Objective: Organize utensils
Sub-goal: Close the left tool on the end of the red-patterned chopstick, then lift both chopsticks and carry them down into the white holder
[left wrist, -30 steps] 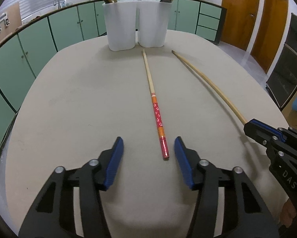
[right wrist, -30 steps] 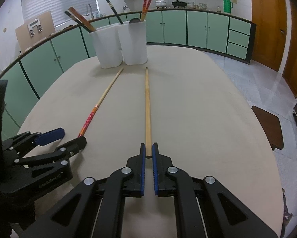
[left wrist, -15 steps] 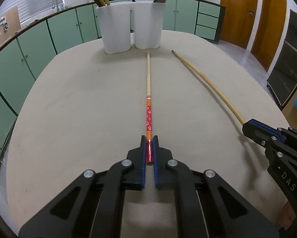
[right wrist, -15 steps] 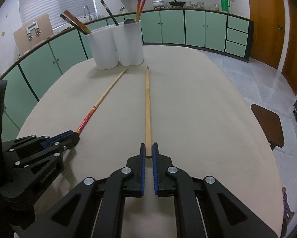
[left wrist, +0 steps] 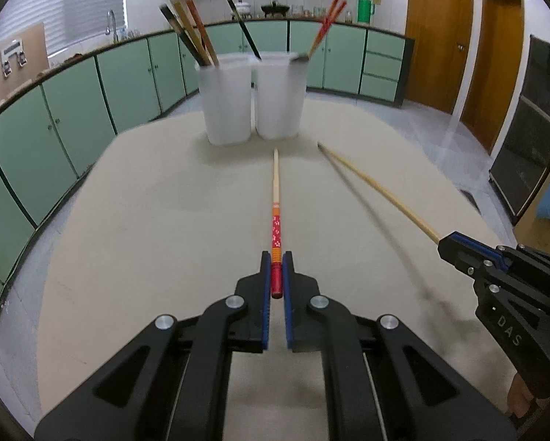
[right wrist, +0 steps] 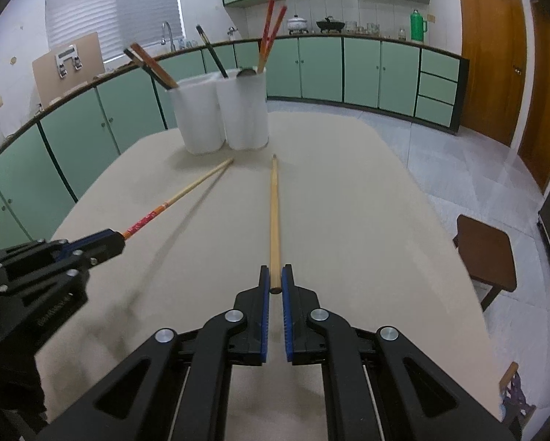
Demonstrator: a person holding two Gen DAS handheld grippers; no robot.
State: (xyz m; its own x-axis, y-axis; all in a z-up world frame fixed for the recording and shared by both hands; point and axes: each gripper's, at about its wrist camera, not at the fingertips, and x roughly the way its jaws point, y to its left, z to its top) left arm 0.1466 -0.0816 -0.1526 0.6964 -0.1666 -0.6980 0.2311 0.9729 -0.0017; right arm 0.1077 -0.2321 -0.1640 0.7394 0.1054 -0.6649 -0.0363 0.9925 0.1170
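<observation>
My left gripper (left wrist: pixel 277 275) clamps red-patterned chopstick (left wrist: pixel 276 217) at butt end | my right gripper (right wrist: pixel 275 284) clamps plain wooden chopstick (right wrist: pixel 274 213) likewise | tips point toward white utensil holders (left wrist: pixel 252 99), over the surface (left wrist: pixel 146 239) | light, stiff, slick; end grip may pivot.

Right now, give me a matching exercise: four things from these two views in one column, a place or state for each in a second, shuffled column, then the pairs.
Things
1. red-patterned chopstick
2. plain wooden chopstick
3. left white holder
4. green thermos

Places or states
A. on the far kitchen counter
B. gripped at its near end by the right tongs
C. on the table, holding dark and brown chopsticks
D. gripped at its near end by the left tongs

Pairs: 1-D, 2-B, 3-C, 4-A
</observation>
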